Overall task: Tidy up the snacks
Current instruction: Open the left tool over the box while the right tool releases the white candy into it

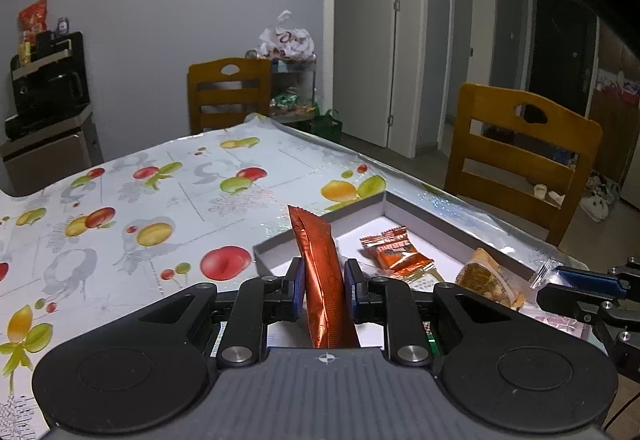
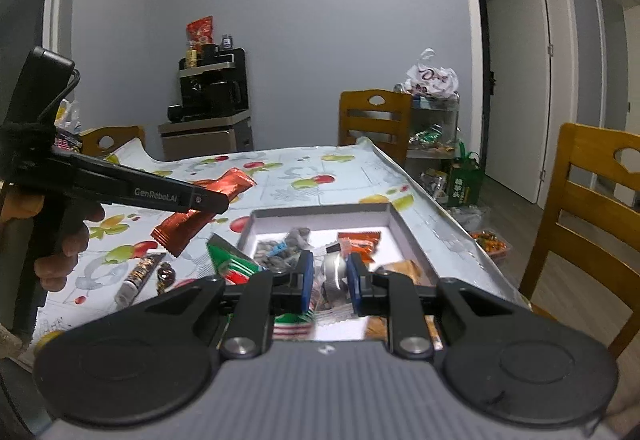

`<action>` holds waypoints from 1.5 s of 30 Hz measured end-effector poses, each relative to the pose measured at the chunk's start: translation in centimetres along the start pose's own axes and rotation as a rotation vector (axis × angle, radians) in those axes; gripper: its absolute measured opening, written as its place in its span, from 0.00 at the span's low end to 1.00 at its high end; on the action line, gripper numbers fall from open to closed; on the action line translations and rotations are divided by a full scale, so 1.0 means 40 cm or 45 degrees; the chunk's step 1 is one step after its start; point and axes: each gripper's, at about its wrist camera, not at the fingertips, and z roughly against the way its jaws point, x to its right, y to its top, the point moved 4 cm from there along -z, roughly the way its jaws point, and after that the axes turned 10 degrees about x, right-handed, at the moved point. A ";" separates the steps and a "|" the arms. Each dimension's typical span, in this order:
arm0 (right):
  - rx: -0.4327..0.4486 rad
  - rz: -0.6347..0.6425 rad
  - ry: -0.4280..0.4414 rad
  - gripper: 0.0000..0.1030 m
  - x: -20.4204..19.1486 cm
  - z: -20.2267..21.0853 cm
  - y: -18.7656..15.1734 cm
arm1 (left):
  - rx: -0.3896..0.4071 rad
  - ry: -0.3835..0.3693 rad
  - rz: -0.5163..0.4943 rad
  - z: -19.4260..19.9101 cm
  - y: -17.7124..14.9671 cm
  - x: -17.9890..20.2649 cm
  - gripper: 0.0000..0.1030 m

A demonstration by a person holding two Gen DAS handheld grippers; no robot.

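My left gripper is shut on a long orange-red foil snack packet that stands upright between the blue pads, over the near-left corner of a shallow grey box. In the right wrist view the same packet hangs slanted from the left gripper, left of the box. My right gripper is shut on a small clear-wrapped silver snack above the box's near end. Several snacks lie in the box, among them an orange candy wrapper and a yellow biscuit pack.
Loose snacks lie on the fruit-print tablecloth left of the box: a green-and-red packet and a dark tube. Wooden chairs stand at the table's right and far edges. A person's hand holds the left gripper's handle.
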 end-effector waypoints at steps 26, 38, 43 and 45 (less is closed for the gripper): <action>-0.182 -0.097 -0.044 0.18 0.058 -0.049 -0.095 | -0.165 -0.168 0.084 -0.118 -0.056 0.058 0.21; -0.228 -0.097 -0.057 0.18 0.060 -0.064 -0.114 | -0.185 -0.162 0.108 -0.121 -0.063 0.044 0.22; -0.235 -0.100 -0.064 0.18 0.062 -0.073 -0.118 | -0.180 -0.153 0.118 -0.115 -0.064 0.037 0.22; -0.236 -0.101 -0.065 0.18 0.061 -0.073 -0.119 | -0.174 -0.148 0.123 -0.112 -0.063 0.032 0.22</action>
